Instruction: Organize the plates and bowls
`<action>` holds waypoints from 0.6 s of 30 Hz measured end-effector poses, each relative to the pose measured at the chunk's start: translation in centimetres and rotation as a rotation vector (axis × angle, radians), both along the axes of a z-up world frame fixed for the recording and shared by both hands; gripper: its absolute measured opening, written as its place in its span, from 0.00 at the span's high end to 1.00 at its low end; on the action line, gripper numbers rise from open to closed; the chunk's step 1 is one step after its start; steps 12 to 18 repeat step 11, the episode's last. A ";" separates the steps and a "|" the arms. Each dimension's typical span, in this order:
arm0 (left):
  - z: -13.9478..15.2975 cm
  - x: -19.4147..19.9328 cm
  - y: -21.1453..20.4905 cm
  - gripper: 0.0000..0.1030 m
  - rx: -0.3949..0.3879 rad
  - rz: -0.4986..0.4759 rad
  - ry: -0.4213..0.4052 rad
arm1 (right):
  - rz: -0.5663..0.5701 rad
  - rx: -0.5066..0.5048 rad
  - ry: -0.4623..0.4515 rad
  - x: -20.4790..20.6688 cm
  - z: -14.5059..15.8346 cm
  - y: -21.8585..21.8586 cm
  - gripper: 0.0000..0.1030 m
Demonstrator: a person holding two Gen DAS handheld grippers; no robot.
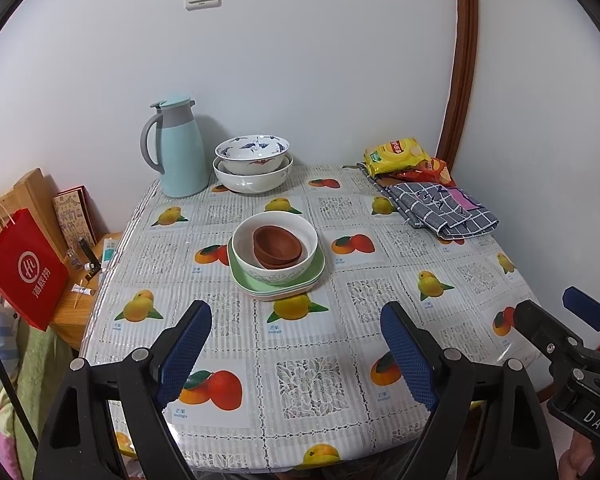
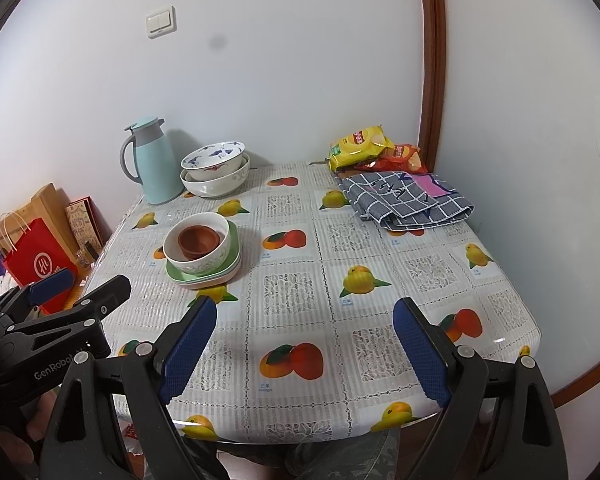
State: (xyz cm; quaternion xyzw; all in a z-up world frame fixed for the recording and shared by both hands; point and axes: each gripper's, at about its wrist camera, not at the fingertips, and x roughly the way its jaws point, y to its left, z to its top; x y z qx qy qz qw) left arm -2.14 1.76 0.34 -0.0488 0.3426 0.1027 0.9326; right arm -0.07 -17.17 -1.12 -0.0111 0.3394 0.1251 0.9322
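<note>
- Bowls, left wrist view: two brown bowls (image 1: 277,249) nested in one white bowl (image 1: 275,249), on stacked square green plates (image 1: 278,285), plate count unclear, mid-table (image 1: 380,280).
- Two more white bowls nested by the wall, top one blue-patterned (image 1: 252,153), lower plain (image 1: 253,178), just beside one teal jug (image 1: 178,146).
- Left gripper (image 1: 296,354) spread wide, nothing between fingers, over the near table edge.
- Right wrist view: same centre stack (image 2: 202,250) left of middle; far pair (image 2: 214,174) beside the jug.
- One folded checked cloth (image 2: 404,200), two snack bags (image 2: 374,154) at the far right corner.
- Right gripper (image 2: 305,354) spread wide, empty.
</note>
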 end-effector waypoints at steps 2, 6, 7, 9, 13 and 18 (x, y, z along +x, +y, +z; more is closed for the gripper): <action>0.1 0.0 0.0 0.17 0.005 0.002 -0.003 | 0.002 0.001 -0.001 -0.1 0.0 0.0 0.13; 0.0 0.0 0.0 0.17 0.004 0.004 -0.005 | 0.006 0.000 -0.006 -0.2 0.1 0.1 0.13; -0.1 0.0 0.0 0.17 0.005 0.004 -0.006 | 0.007 0.001 -0.007 -0.3 0.0 0.1 0.13; -0.2 0.1 0.0 0.16 0.006 0.003 -0.008 | 0.009 0.003 -0.007 -0.3 -0.1 0.1 0.13; -0.4 0.2 0.3 0.16 0.005 0.007 -0.009 | 0.013 0.005 -0.003 -0.1 -0.3 0.3 0.13; -0.4 0.2 0.3 0.16 0.005 0.007 -0.009 | 0.013 0.005 -0.003 -0.1 -0.3 0.3 0.13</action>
